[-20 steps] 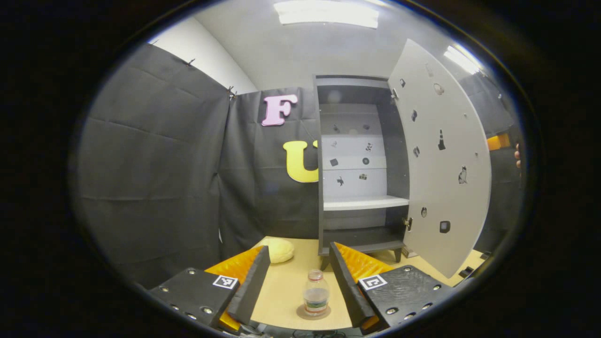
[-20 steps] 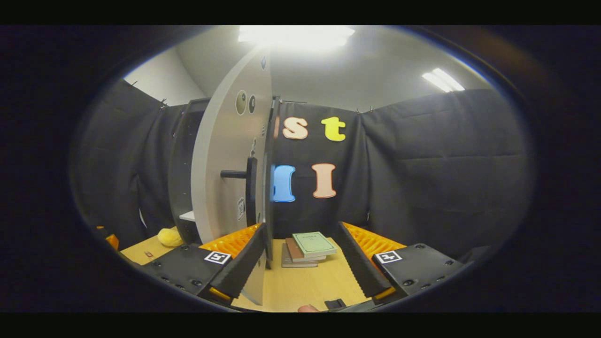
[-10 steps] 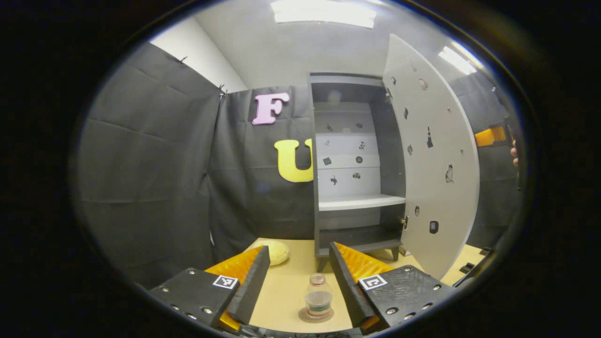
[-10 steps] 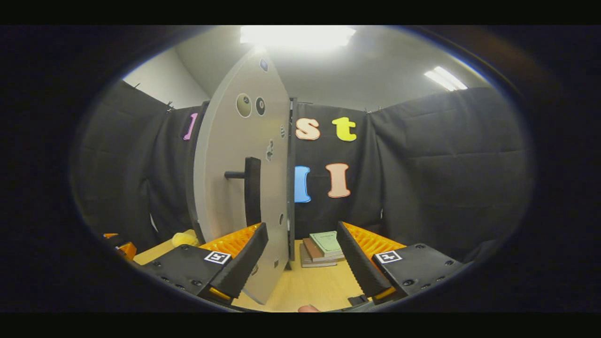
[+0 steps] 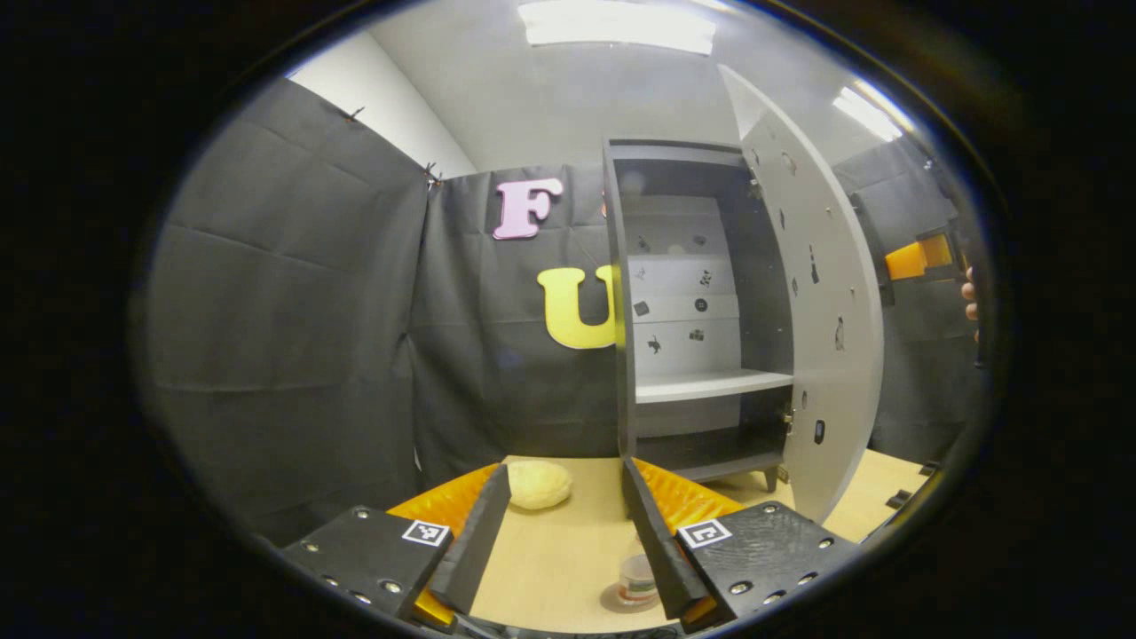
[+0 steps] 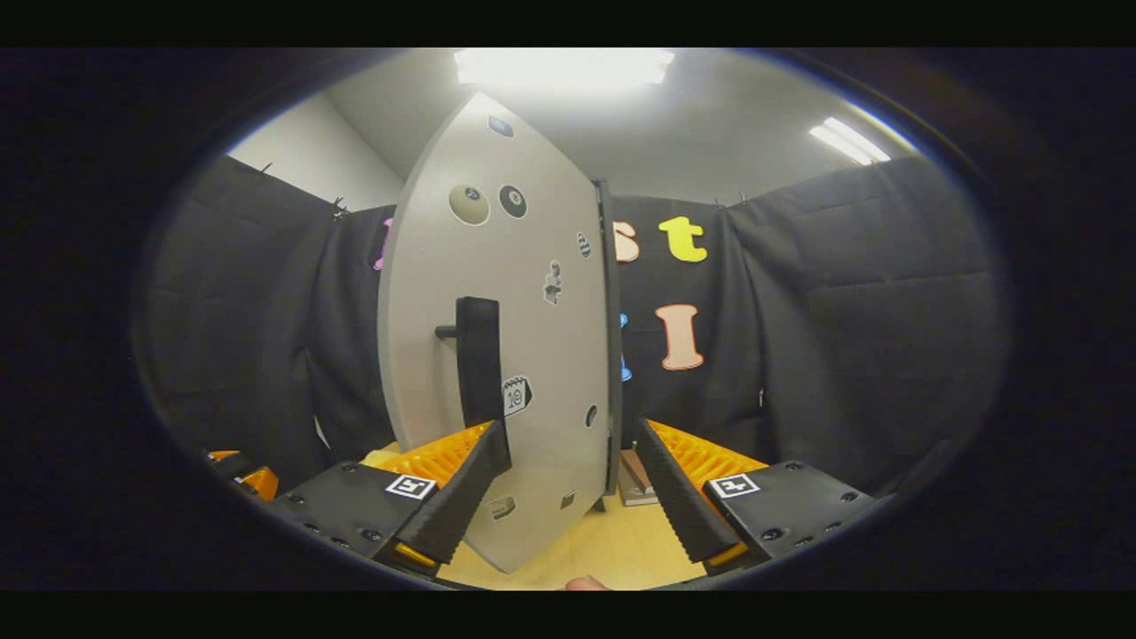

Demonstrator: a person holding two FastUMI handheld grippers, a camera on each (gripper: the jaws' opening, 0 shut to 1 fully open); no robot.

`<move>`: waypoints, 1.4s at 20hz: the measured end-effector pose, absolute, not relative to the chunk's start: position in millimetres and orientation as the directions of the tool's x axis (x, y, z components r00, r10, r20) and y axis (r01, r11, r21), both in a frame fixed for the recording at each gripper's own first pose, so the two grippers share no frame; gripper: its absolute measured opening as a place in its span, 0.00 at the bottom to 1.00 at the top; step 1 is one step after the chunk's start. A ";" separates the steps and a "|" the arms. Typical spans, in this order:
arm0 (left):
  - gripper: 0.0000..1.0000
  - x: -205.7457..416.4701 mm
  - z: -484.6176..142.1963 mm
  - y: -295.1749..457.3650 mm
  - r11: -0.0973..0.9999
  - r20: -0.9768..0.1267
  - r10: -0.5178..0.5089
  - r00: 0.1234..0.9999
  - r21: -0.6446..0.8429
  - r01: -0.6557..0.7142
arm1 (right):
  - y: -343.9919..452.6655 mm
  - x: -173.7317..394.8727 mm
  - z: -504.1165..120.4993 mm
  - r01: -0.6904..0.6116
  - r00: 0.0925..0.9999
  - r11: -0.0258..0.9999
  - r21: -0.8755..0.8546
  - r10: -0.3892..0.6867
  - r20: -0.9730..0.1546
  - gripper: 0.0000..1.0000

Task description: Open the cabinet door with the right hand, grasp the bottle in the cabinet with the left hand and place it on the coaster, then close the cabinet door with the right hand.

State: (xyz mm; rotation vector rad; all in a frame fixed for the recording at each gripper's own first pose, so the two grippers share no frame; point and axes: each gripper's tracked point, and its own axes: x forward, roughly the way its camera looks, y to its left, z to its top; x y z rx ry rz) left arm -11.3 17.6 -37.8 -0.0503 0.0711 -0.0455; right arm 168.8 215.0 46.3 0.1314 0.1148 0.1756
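Black cloth walls close off the booth around a pale wooden table (image 5: 559, 550), and a bright ceiling light (image 5: 617, 22) hangs overhead. On the table stands the tall dark cabinet (image 5: 674, 302), its light inner shelf (image 5: 710, 386) bare. Its grey door (image 5: 821, 293) is swung partway out, dotted with small stickers; in my right gripper view the door (image 6: 524, 337) fills the middle, with its dark upright handle (image 6: 477, 359) just above my left finger. My right gripper (image 6: 572, 484) is spread wide with nothing between the fingers, the door's lower edge showing in the gap. My left gripper (image 5: 561, 524) is likewise spread wide and holds nothing. A yellow cushion (image 5: 538, 484) lies on the table near the cabinet's foot. The bottle (image 5: 637, 577) stands upright on the round coaster (image 5: 621, 599), low in the left gripper view, partly hidden behind my right finger.
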 end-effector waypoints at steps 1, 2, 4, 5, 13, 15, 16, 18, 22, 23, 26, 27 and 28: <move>0.78 -11.7 -38.1 25.8 0.999 -0.068 -0.037 0.997 -0.043 0.034 | 224.9 171.9 47.8 -0.173 0.977 0.974 0.145 0.188 -0.098 0.96; 0.75 -11.2 -38.9 30.5 0.999 -0.069 -0.031 0.997 -0.037 0.028 | 234.9 176.0 50.0 -0.180 0.977 0.972 0.149 0.194 -0.091 0.96; 0.78 -11.4 -41.0 44.2 0.999 -0.073 -0.014 0.997 -0.033 0.012 | 260.4 184.4 50.0 -0.212 0.969 0.964 0.159 0.229 -0.094 0.96; 0.78 -11.2 -41.7 50.0 0.999 -0.076 -0.006 0.997 -0.032 0.004 | 277.2 187.1 50.5 -0.240 0.962 0.956 0.168 0.258 -0.092 0.96; 0.75 -9.8 -42.0 69.8 0.999 -0.083 0.007 0.997 -0.049 -0.011 | 331.7 193.9 63.6 -0.345 0.936 0.926 0.151 0.351 -0.013 0.98; 0.75 -11.7 -35.4 63.2 0.999 -0.080 -0.002 0.997 -0.054 -0.002 | 325.6 194.9 56.6 -0.342 0.938 0.928 0.150 0.347 -0.011 0.98; 0.78 -13.4 -30.7 60.6 0.999 -0.077 -0.006 0.997 -0.052 0.002 | 325.8 194.1 57.2 -0.338 0.939 0.929 0.148 0.343 -0.011 0.98; 0.75 -17.7 -18.6 46.3 0.998 -0.068 -0.024 0.997 -0.051 0.021 | 314.7 187.6 57.5 -0.319 0.946 0.937 0.145 0.325 -0.016 0.98; 0.75 -7.1 -3.2 -2.9 0.998 -0.051 -0.050 0.997 -0.047 0.048 | 257.4 178.1 41.6 -0.288 0.955 0.944 0.163 0.295 -0.023 0.98; 0.75 -8.7 2.0 -13.8 0.998 -0.053 -0.052 0.997 -0.046 0.050 | 241.6 175.9 38.0 -0.272 0.959 0.948 0.164 0.281 -0.029 0.98; 0.75 -16.1 23.6 -48.1 0.994 -0.039 -0.083 0.996 -0.070 0.080 | 196.3 168.6 35.0 -0.230 0.971 0.960 0.161 0.237 -0.026 0.98; 0.75 -17.6 32.3 -55.5 0.994 -0.030 -0.087 0.996 -0.070 0.084 | 183.6 166.2 35.5 -0.219 0.974 0.962 0.161 0.226 -0.024 0.98; 0.75 -17.0 41.6 -62.8 0.994 -0.019 -0.089 0.996 -0.065 0.087 | 170.6 164.0 34.4 -0.210 0.976 0.964 0.164 0.216 -0.020 0.98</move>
